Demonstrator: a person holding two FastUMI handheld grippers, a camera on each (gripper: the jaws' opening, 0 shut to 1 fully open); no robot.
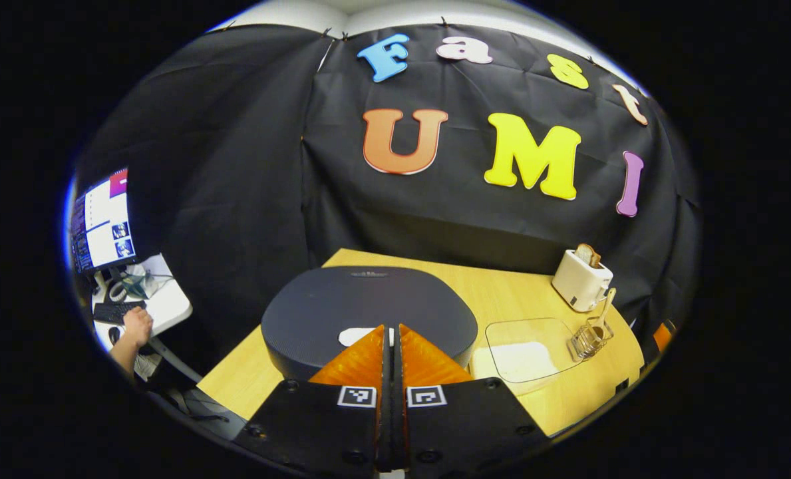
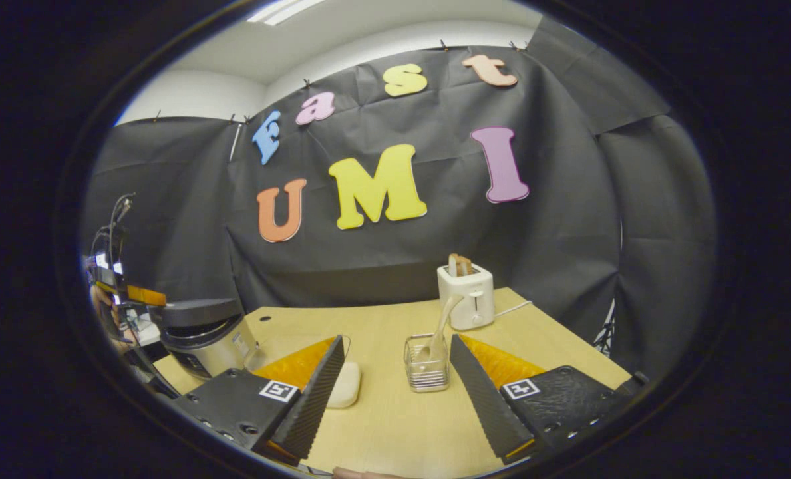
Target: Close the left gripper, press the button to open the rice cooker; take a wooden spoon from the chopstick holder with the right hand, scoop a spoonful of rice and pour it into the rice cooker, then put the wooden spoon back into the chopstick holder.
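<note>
Left gripper point(image 1: 391, 332): fingers pressed together, nothing between them, tips over the rice cooker point(image 1: 368, 313) lid, right at its pale button point(image 1: 355, 336). Lid down.

Wooden table point(image 1: 501, 293). At 3 o'clock from the cooker, a clear container of rice point(image 1: 525, 352); past it the wire chopstick holder point(image 1: 591, 336) with the wooden spoon point(image 1: 607, 301) standing upright inside. White toaster point(image 1: 581, 279) at 1 o'clock from the holder.

Right gripper point(image 2: 395, 372): spread wide, empty, holder framed between the fingers at 12 o'clock.
</note>
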